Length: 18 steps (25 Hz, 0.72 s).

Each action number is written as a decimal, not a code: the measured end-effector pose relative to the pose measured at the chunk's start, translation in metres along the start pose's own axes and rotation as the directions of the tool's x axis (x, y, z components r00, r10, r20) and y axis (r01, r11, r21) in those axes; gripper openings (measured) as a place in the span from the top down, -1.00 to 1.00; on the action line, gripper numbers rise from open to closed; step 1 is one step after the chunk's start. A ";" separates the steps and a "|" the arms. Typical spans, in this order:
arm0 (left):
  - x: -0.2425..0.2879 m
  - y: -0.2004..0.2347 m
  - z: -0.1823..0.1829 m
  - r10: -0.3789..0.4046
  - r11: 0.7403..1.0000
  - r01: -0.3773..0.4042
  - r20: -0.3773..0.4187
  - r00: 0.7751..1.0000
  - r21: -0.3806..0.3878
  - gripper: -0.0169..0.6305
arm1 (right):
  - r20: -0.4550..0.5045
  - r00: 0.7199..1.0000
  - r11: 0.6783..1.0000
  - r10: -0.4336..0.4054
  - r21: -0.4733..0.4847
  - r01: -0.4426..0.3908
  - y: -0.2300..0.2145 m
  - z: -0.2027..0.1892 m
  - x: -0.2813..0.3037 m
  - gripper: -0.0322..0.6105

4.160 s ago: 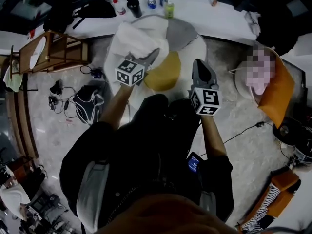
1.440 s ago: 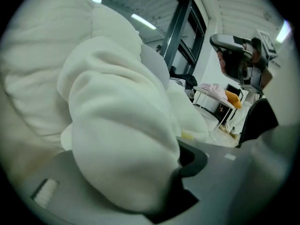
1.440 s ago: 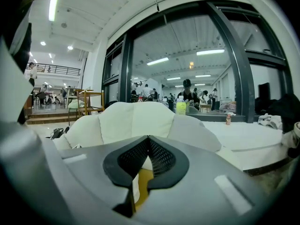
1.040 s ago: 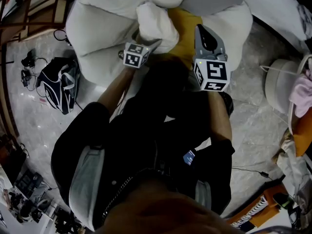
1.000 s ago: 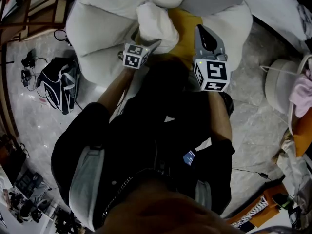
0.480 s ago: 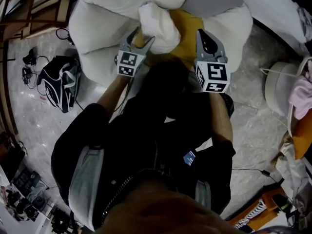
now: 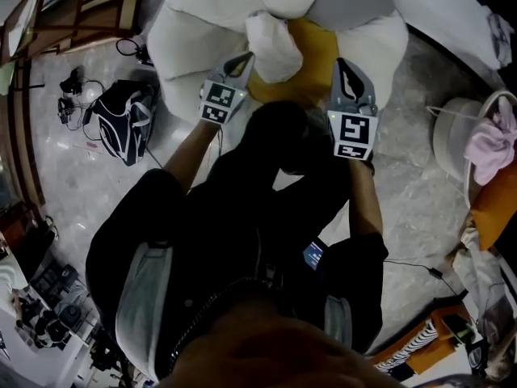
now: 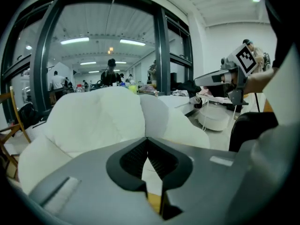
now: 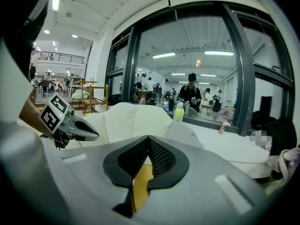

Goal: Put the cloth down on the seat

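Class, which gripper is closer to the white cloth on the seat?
The left gripper: its fingers end beside the cloth; the right gripper is farther off across the yellow seat.

a white padded armchair with petal-shaped lobes stands on the grey stone floor. on its yellow seat cushion lies a bunched white cloth, toward the cushion's left side and touching the white padding behind it. on the floor left of the chair sit a black bag and a tangle of cables, with a wooden rack beyond them.
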<state>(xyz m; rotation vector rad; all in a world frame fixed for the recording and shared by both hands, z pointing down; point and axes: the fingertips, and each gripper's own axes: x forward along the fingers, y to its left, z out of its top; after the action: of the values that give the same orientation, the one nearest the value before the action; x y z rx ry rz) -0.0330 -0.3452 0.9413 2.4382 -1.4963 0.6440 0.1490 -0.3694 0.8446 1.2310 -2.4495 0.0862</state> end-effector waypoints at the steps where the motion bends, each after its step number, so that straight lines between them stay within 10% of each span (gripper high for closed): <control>1: -0.010 -0.002 0.013 -0.002 1.000 0.002 -0.008 1.000 0.001 0.92 | -0.011 1.000 1.000 0.002 -0.004 -0.002 0.000 0.013 -0.010 0.89; 18: -0.176 -0.011 0.278 -0.091 0.994 0.089 -0.042 0.995 -0.058 0.92 | -0.113 0.994 0.989 0.002 0.150 0.015 -0.009 0.280 -0.150 0.90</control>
<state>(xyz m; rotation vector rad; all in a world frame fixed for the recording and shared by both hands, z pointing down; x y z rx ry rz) -0.0208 -0.3099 0.6144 2.4166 -1.3604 0.6254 0.1467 -0.3251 0.5304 1.2603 -2.3766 0.3362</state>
